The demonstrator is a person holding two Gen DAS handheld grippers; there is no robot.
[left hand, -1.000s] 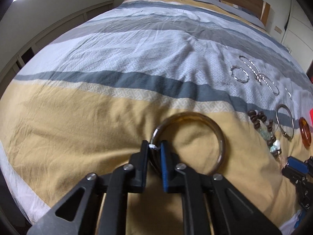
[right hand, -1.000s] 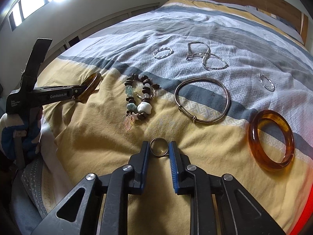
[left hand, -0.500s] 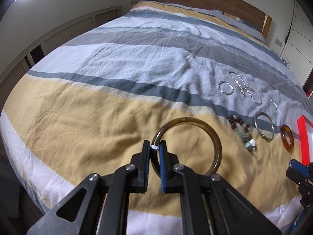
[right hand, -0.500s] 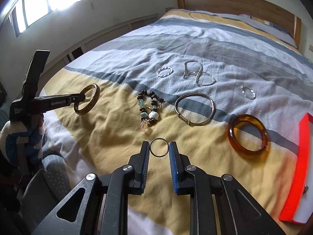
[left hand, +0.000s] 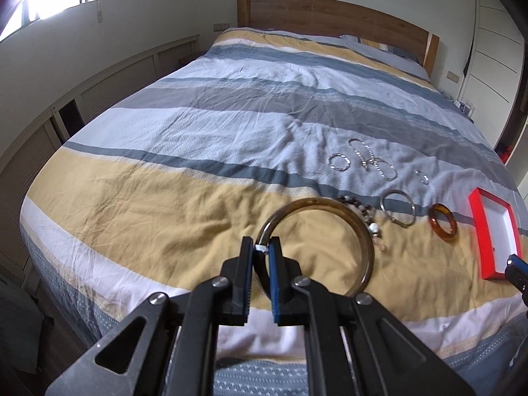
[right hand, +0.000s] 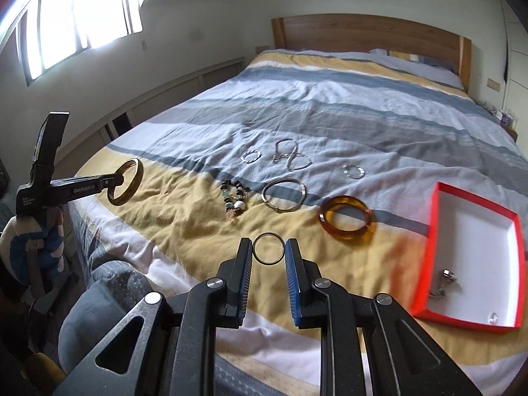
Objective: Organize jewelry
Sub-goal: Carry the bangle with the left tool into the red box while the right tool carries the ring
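My left gripper [left hand: 263, 247] is shut on the rim of a brown bangle [left hand: 358, 231], held in the air above the bed; the right wrist view shows that gripper [right hand: 115, 180] and bangle [right hand: 132, 181] at the left. My right gripper [right hand: 269, 249] is shut on a thin metal ring [right hand: 269, 249], also lifted off the quilt. A red box with a white inside [right hand: 475, 231] lies at the right and holds a few small pieces. On the quilt lie an amber bangle [right hand: 348, 222], a silver bangle [right hand: 283, 193], a beaded bracelet [right hand: 234, 199] and silver chains [right hand: 290, 156].
The striped quilt [left hand: 165, 171] covers a wide bed with a wooden headboard [right hand: 363, 34] at the far end. A low cabinet wall [left hand: 99, 85] runs along the left side under a window. A person's gloved hand [right hand: 29, 241] holds the left gripper's handle.
Both grippers have risen and drawn back from the quilt, each still holding its piece. The jewelry on the bed looks farther away, and the red box has come into view at the right.
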